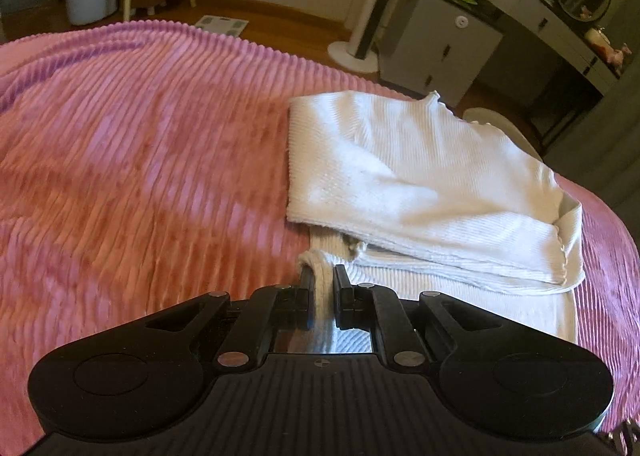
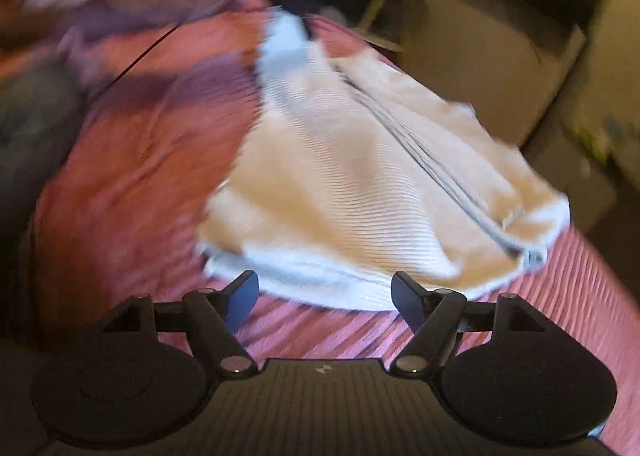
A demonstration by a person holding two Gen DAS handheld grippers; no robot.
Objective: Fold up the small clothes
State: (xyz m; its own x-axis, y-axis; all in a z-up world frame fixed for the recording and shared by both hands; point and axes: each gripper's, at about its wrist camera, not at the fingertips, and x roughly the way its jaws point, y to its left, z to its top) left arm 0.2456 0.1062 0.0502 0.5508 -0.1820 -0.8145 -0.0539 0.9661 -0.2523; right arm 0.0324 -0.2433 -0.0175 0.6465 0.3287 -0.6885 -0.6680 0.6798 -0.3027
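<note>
Pink ribbed blanket (image 1: pixel 140 160); one white ribbed garment (image 1: pixel 420 176), partly folded. Left gripper (image 1: pixel 322 276) pinching its edge; right gripper (image 2: pixel 324 284) spread wide, empty.

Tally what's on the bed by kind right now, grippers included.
White ribbed garment: 1
Pink ribbed bedspread: 1
Grippers: 2, the left gripper shut on the garment's edge, the right gripper open just short of it
Total: 4
</note>
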